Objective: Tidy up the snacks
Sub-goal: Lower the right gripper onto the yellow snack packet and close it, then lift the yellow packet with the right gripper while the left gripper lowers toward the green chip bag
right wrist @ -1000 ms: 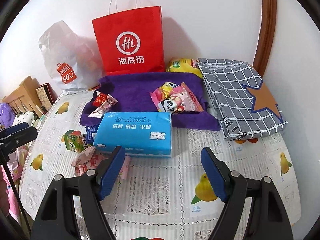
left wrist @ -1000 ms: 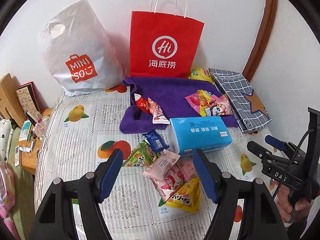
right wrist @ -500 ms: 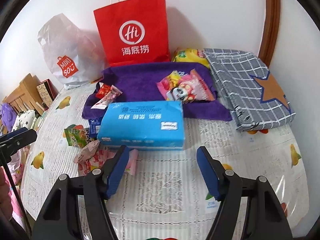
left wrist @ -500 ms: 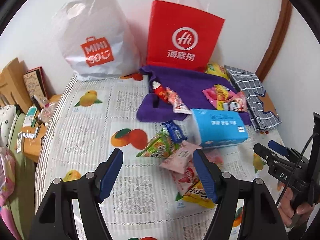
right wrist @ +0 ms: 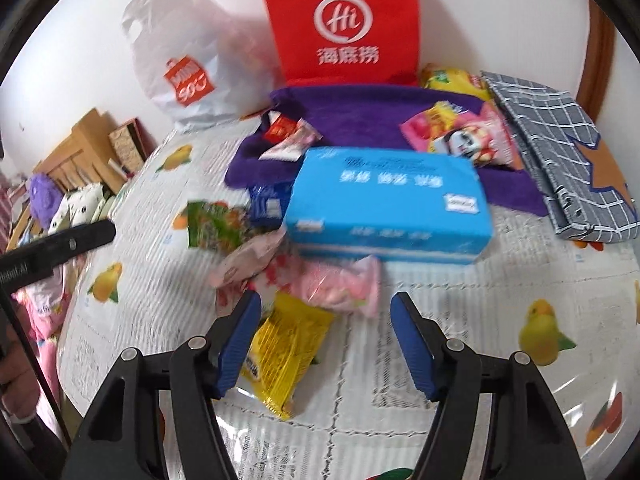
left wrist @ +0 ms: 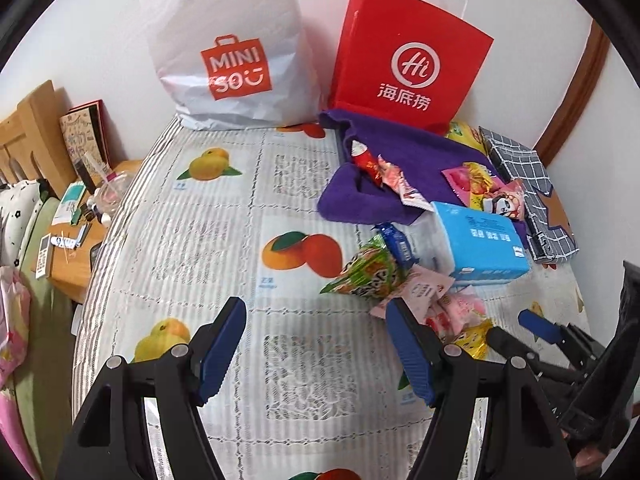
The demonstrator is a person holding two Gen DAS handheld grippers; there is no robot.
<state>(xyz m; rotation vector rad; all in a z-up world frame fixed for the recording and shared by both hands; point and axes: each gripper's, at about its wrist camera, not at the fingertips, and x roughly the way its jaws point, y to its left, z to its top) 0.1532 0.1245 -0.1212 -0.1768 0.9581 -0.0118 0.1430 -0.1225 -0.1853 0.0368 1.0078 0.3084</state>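
Observation:
Loose snack packets lie on a fruit-print tablecloth: a green packet, a pink packet, a yellow packet and a small blue one. More snacks lie on a purple towel. My left gripper is open and empty over bare cloth, left of the pile. My right gripper is open, low over the pile, with the yellow packet by its left finger. It also shows in the left wrist view.
A blue tissue pack lies behind the pile. A red paper bag and a white Miniso bag stand against the wall. A folded checked cloth lies at right. A cluttered wooden side table is past the left edge.
My left gripper has swung left, away from the snack pile. My right gripper has moved forward and left, down over the pile, and stays open.

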